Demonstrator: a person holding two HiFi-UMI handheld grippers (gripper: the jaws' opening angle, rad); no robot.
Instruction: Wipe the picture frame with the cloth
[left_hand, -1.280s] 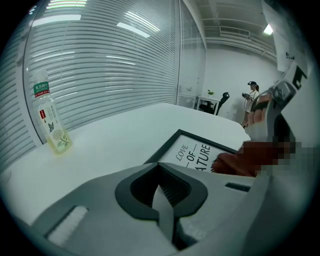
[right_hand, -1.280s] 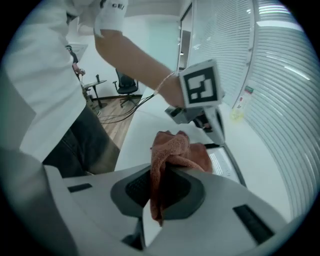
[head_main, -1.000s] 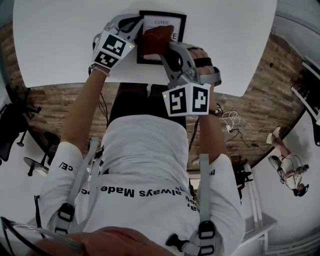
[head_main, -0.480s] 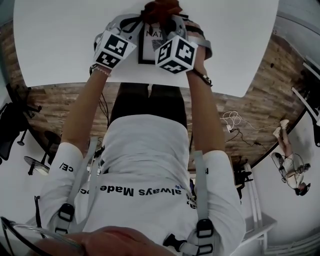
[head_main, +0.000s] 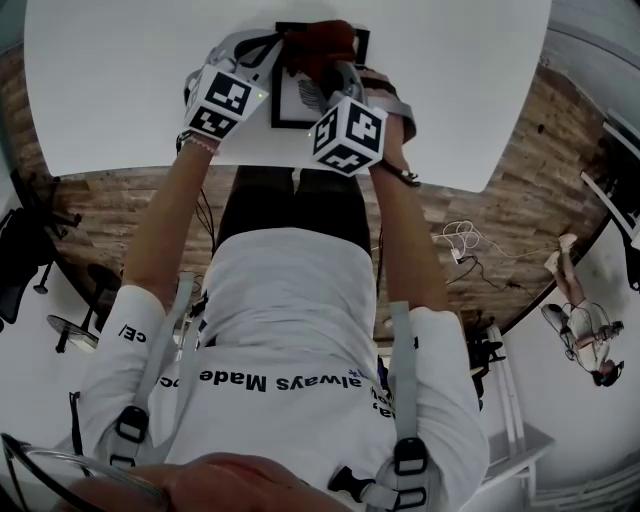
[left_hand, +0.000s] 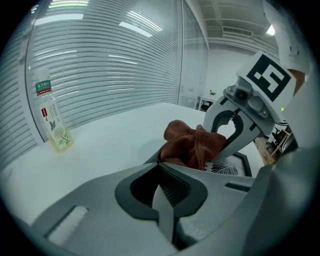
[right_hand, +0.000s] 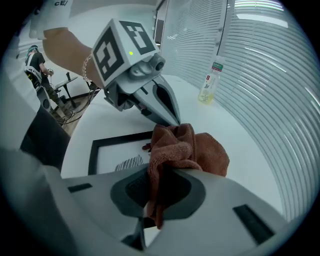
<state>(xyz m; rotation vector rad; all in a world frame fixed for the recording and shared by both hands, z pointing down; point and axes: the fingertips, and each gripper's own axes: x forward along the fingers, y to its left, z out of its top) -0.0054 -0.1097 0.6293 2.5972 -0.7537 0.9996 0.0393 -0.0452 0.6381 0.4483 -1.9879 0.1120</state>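
Observation:
The black picture frame (head_main: 290, 100) lies flat on the white table (head_main: 120, 80), with a leaf print under its glass. My right gripper (head_main: 325, 62) is shut on a bunched red-brown cloth (head_main: 320, 42), which rests on the far part of the frame. In the right gripper view the cloth (right_hand: 195, 150) hangs out between the jaws above the frame (right_hand: 120, 139). My left gripper (head_main: 272, 50) is shut, and its pointed tips (right_hand: 174, 120) sit at the frame's far left edge, right beside the cloth (left_hand: 192, 142). A corner of the frame (left_hand: 245, 160) shows past the left gripper (left_hand: 162, 167).
A clear bottle (left_hand: 55, 125) with a green and red label stands at the table's far side near the window blinds (right_hand: 260, 75). The table's near edge is by the person's legs. An office chair (head_main: 25, 240) and cables (head_main: 460, 240) are on the wooden floor.
My right gripper carried the cloth from the frame's right side up to its far edge, then back a little toward me. The left gripper has stayed in place.

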